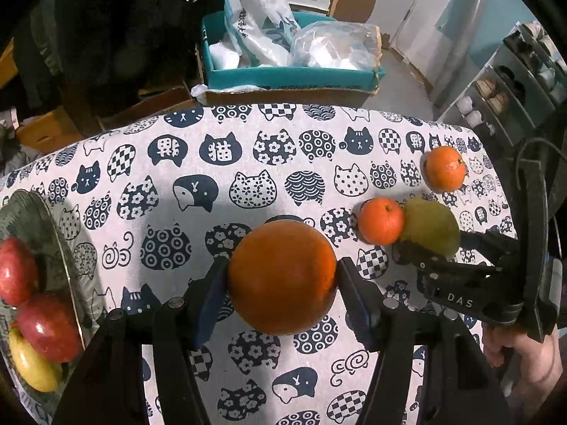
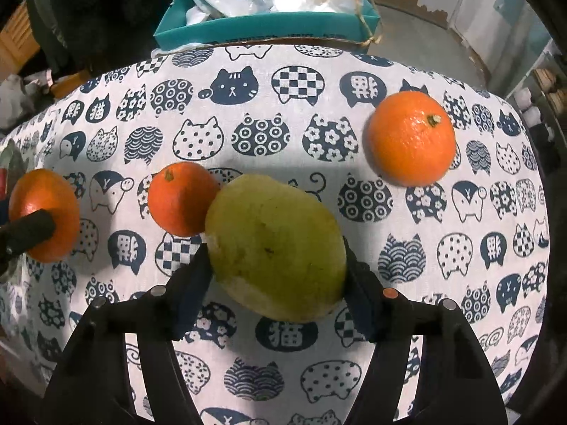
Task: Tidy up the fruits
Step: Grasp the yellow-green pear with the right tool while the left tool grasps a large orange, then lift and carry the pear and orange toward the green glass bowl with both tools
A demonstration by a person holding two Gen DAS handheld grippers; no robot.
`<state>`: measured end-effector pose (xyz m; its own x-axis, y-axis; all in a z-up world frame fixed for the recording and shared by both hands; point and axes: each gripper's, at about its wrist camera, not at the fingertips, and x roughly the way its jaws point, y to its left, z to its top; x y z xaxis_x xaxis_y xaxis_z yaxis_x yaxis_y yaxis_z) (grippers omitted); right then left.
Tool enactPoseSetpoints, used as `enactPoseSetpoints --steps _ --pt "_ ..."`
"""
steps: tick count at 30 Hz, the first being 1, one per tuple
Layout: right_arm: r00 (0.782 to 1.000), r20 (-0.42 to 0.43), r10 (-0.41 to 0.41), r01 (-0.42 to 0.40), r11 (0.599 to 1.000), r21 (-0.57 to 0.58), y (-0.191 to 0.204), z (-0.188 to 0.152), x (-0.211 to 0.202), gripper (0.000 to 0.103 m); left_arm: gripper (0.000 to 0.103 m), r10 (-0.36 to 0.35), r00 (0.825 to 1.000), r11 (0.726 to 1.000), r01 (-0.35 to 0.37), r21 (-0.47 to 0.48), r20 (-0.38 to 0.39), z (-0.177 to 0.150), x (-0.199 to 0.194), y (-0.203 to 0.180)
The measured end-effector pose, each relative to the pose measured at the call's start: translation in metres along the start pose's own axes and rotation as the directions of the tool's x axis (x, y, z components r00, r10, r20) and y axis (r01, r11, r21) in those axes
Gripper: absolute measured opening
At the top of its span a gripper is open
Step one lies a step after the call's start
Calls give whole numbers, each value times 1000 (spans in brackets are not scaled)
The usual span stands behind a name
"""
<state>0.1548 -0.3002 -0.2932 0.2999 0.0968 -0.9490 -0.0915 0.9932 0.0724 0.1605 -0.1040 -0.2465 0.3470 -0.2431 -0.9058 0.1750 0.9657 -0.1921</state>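
And here's the left gripper (image 1: 282, 276), clamped on the big orange (image 1: 282, 277), one pad pressed to each flank, the fruit sitting squarely between the fingers above the cat-print tablecloth (image 1: 198, 233). Take that orange as our marker: off to its left, at the table edge, the green plate (image 1: 53, 248) carries two red apples (image 1: 16, 271) (image 1: 49, 327) and a yellow fruit (image 1: 30, 364) below them. To the orange's right, a small tangerine (image 1: 381, 220) rests on the cloth, touching the green-yellow fruit (image 1: 432, 225), and farther right and beyond sits a second tangerine (image 1: 444, 168). Over to the right gripper (image 2: 276, 269): its fingers bracket that green-yellow fruit (image 2: 276, 248), pads tight against both sides, so it's gripping; the fruit fills the gap, nearly centred, its far end brushing the small tangerine (image 2: 180, 198). The other tangerine (image 2: 413, 138) lies well apart on the cloth. Behind the table edge stands a teal box (image 1: 290, 76) stuffed with plastic bags (image 1: 333, 46).
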Motion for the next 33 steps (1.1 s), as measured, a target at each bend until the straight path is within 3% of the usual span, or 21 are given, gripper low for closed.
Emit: enactPoseSetpoints --steps 17,33 --pt "991 136 12 -15 1000 15 8 -12 -62 69 63 -10 998 1000 9 11 57 -10 -39 -4" --pt "954 298 45 -41 999 -21 31 -4 -139 69 63 -11 985 1000 11 2 171 -13 -106 9"
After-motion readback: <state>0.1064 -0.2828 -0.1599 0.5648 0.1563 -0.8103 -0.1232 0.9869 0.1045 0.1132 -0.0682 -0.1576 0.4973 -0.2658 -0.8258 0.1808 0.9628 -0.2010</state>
